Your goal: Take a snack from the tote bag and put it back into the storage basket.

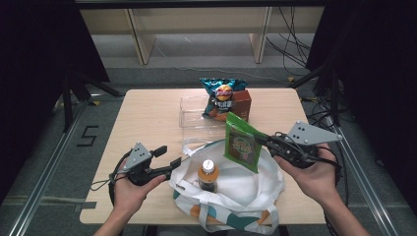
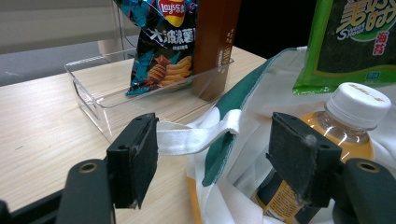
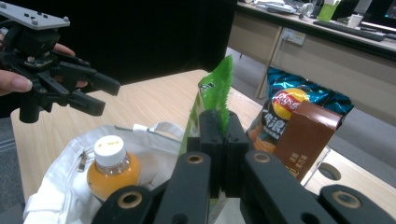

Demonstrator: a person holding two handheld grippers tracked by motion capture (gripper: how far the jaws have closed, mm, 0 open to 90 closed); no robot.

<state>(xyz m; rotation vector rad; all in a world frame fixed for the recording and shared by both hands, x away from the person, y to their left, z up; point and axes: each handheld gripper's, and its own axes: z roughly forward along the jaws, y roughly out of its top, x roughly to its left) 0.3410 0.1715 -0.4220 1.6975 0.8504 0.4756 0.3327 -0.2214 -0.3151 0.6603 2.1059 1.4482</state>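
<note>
Fingers of the right gripper (image 3: 219,154) are clenched on the edge of the green snack packet (image 1: 242,142), pinching its thin side so the packet hangs flat-faced, long axis tilted from upper left to lower right in the high view. Landmark = the white tote bag (image 1: 246,189) w/ the orange bottle (image 1: 208,173) standing in it. Packet sits over the bag's far rim, just above and to the right of the bottle, not yet inside. So the move, as I judge it, turns on one thing: packet's lower corner points down twd the bag's mouth, and the free space lies beside the bottle, on the right gripper's side.

Left gripper (image 2: 215,149) is released: jaws stand wide apart, w/ the bag's white strap (image 2: 196,135) running between them, pads not pressing on it. It's at the bag's left rim, nearer the strap than the right gripper is, so prob. the one to hold the mouth wide.

Beyond the bag, the clear tray (image 1: 189,120) holds the chips bag (image 1: 221,96) and brown box (image 1: 242,104), well apart from both grippers.
</note>
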